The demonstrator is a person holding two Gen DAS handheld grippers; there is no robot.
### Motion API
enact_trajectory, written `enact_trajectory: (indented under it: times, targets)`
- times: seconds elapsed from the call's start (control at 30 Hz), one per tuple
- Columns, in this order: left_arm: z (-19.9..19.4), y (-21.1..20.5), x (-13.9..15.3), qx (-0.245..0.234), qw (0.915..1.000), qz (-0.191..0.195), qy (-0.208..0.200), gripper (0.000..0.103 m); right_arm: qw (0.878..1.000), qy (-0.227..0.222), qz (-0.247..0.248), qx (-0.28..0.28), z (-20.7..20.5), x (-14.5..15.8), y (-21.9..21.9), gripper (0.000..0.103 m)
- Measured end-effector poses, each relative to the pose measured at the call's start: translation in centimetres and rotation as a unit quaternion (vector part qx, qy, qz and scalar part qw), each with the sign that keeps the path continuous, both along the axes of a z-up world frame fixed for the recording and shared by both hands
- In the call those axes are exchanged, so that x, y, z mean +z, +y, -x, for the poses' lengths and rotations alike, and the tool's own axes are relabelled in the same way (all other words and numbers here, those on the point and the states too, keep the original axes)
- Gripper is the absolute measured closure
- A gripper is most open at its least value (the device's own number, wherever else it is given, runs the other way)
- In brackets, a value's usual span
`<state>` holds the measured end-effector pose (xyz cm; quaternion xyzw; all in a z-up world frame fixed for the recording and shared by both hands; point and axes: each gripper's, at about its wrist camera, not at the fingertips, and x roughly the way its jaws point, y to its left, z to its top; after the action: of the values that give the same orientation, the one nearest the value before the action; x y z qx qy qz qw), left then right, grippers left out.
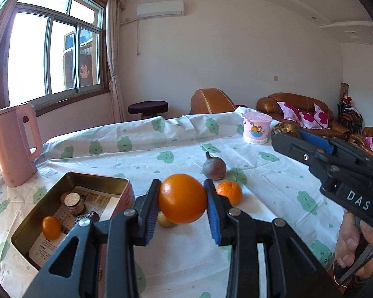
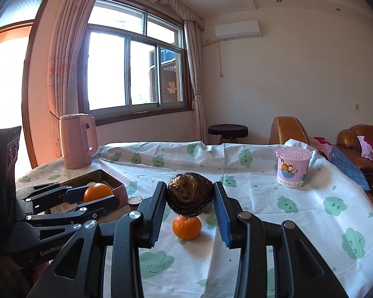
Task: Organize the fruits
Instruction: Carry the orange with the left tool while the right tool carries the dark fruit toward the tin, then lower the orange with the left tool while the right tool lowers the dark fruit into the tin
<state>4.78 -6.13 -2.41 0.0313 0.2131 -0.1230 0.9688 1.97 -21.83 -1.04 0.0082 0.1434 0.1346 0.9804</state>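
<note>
The right tongs (image 2: 189,198) clamp a dark brown, wrinkled fruit (image 2: 189,200), perhaps a mangosteen, above the cloth-covered desk (image 2: 273,213). Below it lies a small tangerine (image 2: 186,227). At left, the left tongs (image 2: 97,197) grip an orange (image 2: 97,192) beside an open tin (image 2: 116,186).

Small yellowish fruit (image 1: 165,221) half hidden behind orange (image 1: 182,198), tin's (image 1: 69,177) contents indistinct
</note>
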Motion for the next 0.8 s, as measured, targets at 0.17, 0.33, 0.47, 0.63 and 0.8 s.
enact_trajectory:
  times: [0.17,0.33,0.47,0.63,0.8]
  targets:
    - [-0.3,2.9,0.1,0.031,0.9995,0.009,-0.001,0.067,1.000,-0.006,0.013,0.027,-1.0,1.1,2.9,0.063]
    - [-0.4,5.1,0.2,0.055,0.9984,0.011,-0.005,0.067,0.998,-0.006,0.020,0.054,-2.1,1.6,5.7,0.063]
    - [-0.9,6.9,-0.2,0.079,0.9968,0.008,-0.003,0.067,0.997,-0.002,0.024,0.072,-2.9,1.7,7.9,0.063]
    - [-1.4,9.3,-0.9,0.105,0.9942,0.016,0.011,0.067,0.995,0.003,0.032,0.096,-3.9,1.6,10.6,0.063]
    - [-1.6,11.2,-1.2,0.125,0.9918,0.022,0.018,0.067,0.992,0.012,0.041,0.118,-4.9,1.1,13.1,0.063]
